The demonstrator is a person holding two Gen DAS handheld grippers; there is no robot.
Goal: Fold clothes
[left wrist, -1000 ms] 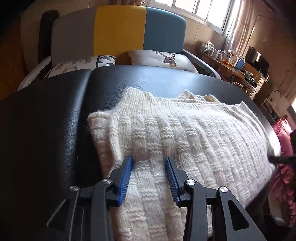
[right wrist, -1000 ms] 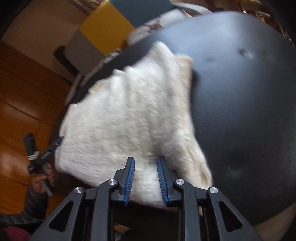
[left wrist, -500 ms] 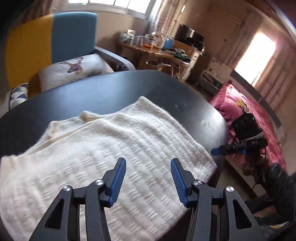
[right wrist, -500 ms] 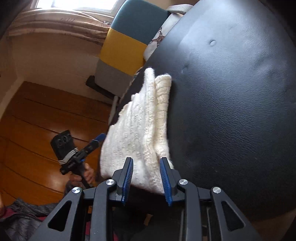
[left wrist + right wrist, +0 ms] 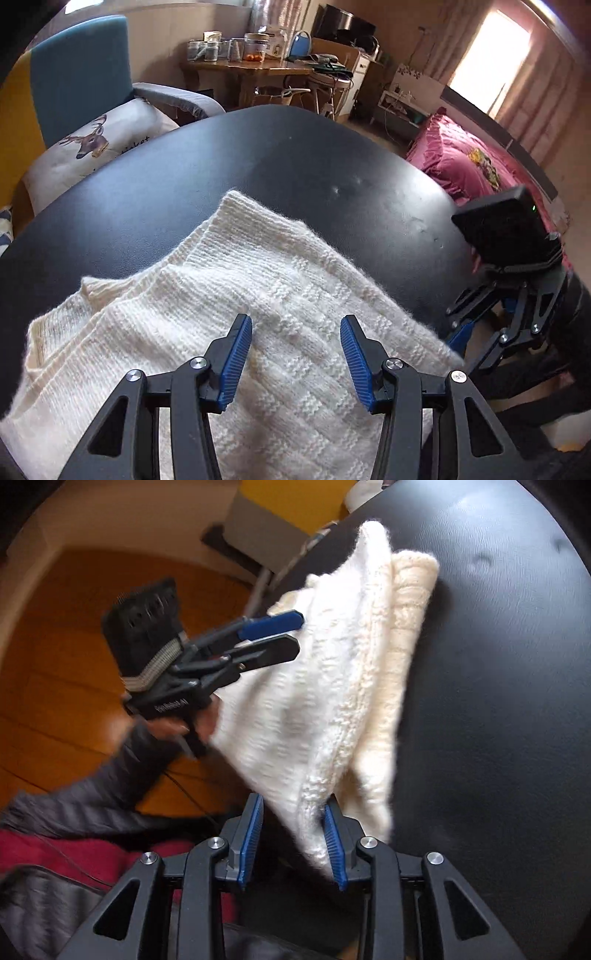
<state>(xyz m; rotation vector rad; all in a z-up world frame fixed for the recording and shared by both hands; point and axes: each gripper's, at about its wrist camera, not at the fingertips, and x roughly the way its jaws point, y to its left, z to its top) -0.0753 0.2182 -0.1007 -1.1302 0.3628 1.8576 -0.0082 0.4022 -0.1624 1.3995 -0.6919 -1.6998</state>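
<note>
Chunky cream knit sweater (image 5: 288,332) is looking fuzzy and ribbed, lying on a matt black, leather-grained desk (image 5: 295,166); the floor (image 5: 74,635) is gleaming glossy, warm wood; ridged blue pads (image 5: 236,363) are showing rubbery.

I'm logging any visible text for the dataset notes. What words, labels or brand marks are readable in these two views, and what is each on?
"...nket": end of a handwritten-style word on the deer cushion, under the deer; the start is hidden.
White lettering on the left claw body in the right wrist view: too blurred to read.
Labels on the jars on the wooden desk: too small to read.
Nothing readable on the cream sweater.
</note>
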